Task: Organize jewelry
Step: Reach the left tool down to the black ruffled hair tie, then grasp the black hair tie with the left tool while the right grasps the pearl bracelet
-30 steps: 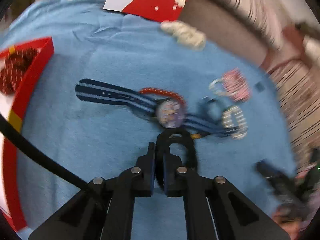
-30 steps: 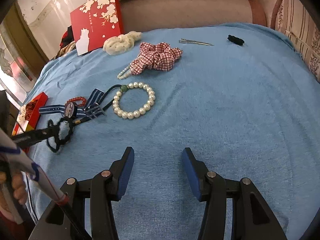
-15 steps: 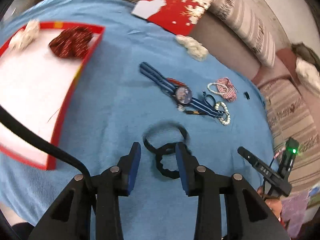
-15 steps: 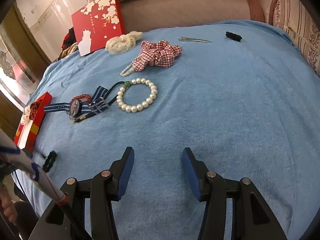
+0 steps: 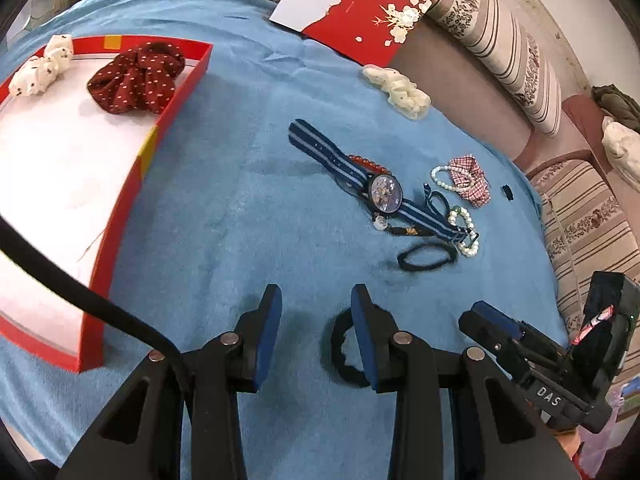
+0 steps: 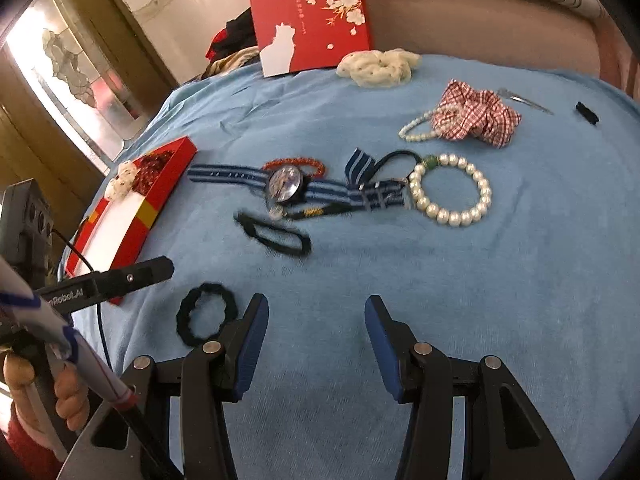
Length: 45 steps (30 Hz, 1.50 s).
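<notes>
Two black hair ties (image 6: 207, 314) loose on blue cloth (image 6: 480, 280), both jaws apart.

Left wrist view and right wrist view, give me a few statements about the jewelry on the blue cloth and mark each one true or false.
1. The dark red dotted scrunchie lies inside the red-rimmed white tray. True.
2. The left gripper is shut on the thick black hair tie. False: it is open, and the tie lies on the cloth beside it.
3. The striped blue watch lies in the tray. False: it lies on the blue cloth.
4. The large white pearl bracelet lies beside the watch strap's buckle end. True.
5. The right gripper holds nothing. True.
</notes>
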Tool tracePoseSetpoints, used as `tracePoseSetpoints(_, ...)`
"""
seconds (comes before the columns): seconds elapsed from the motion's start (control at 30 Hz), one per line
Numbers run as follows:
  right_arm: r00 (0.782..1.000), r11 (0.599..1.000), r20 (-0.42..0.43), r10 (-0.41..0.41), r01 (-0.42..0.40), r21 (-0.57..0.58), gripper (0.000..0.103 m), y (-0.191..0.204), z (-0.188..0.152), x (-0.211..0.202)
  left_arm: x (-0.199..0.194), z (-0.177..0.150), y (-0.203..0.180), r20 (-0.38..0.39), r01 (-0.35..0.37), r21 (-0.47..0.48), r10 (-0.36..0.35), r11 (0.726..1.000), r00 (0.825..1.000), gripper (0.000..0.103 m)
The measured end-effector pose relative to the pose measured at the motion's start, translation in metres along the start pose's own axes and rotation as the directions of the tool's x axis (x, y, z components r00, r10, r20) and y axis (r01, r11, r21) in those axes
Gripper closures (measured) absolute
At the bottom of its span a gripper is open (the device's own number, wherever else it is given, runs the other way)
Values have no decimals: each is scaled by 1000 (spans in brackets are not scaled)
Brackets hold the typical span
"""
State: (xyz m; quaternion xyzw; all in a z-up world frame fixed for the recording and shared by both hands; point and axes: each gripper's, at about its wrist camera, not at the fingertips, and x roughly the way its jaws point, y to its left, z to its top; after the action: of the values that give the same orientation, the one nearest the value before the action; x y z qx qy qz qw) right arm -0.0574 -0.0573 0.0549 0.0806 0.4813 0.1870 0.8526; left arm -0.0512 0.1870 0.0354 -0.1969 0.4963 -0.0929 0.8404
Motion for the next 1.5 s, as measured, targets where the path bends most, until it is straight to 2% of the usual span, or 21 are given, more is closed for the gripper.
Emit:
tracePoseSetpoints(0.1, 1000, 999, 0, -26, 26, 31, 49, -16, 2, 0, 5, 2, -4, -5, -1, 31, 1, 1000, 1000, 65)
tracePoseSetpoints(0.27, 995, 992, 13, -96, 95, 88, 49, -54, 4, -11, 18, -7, -8, -34, -22, 83, 25, 996, 999, 65)
tracePoseSetpoints(0.43, 983, 977, 28, -179, 175, 124, 49, -82, 17, -10, 16, -14, -11, -21, -39, 132, 42, 990, 999, 65)
tracePoseSetpoints(0.6, 978, 970, 48, -205, 196, 141, 49, -93, 42, 3, 19, -22, -22, -27, -39, 194, 45, 980, 999, 65)
tracePoseSetpoints(0.7, 971, 966, 36, -236, 231, 114, 49, -92, 55, 20, 23, -28, -33, -13, -72, 250, 78, 966, 997, 65)
tracePoseSetpoints(0.73, 969, 965, 26, -245, 241, 102, 49, -91, 59, 27, 25, -30, -36, -3, -91, 265, 96, 960, 995, 67)
tracePoseSetpoints(0.77, 967, 964, 15, -253, 251, 90, 49, -91, 62, 35, 25, -32, -38, 9, -110, 273, 112, 956, 994, 76)
tracePoseSetpoints(0.8, 965, 962, 13, -262, 261, 83, 51, -92, 63, 38, 26, -33, -39, 20, -130, 280, 130, 951, 991, 91)
tracePoseSetpoints(0.83, 959, 957, 19, -282, 280, 72, 64, -91, 64, 41, 27, -34, -40, 23, -137, 284, 136, 949, 990, 94)
tracePoseSetpoints(0.87, 954, 953, 24, -300, 299, 51, 74, -89, 65, 42, 26, -34, -39, 26, -133, 277, 130, 952, 991, 94)
tracePoseSetpoints(0.9, 956, 955, 22, -294, 292, 45, 90, -88, 66, 42, 25, -33, -37, 27, -125, 265, 123, 956, 992, 94)
tracePoseSetpoints(0.93, 961, 960, 15, -277, 275, 53, 93, -90, 67, 40, 23, -32, -35, 26, -116, 249, 113, 962, 993, 95)
tracePoseSetpoints(1.13, 965, 967, 86, -248, 240, 88, 93, -84, 65, -6, -11, -25, -26, 90, -100, 180, 85, 979, 992, 95)
tracePoseSetpoints(1.3, 965, 976, 152, -215, 207, 68, 93, -61, 68, -47, -59, -17, -8, 178, -97, 109, 77, 989, 981, 95)
tracePoseSetpoints(1.37, 965, 980, 170, -198, 194, 42, 93, -45, 70, -59, -74, -12, 3, 209, -114, 75, 96, 991, 973, 95)
tracePoseSetpoints(1.5, 971, 987, 185, -153, 159, -18, 93, -10, 71, -71, -96, -2, 32, 245, -195, 3, 188, 981, 951, 95)
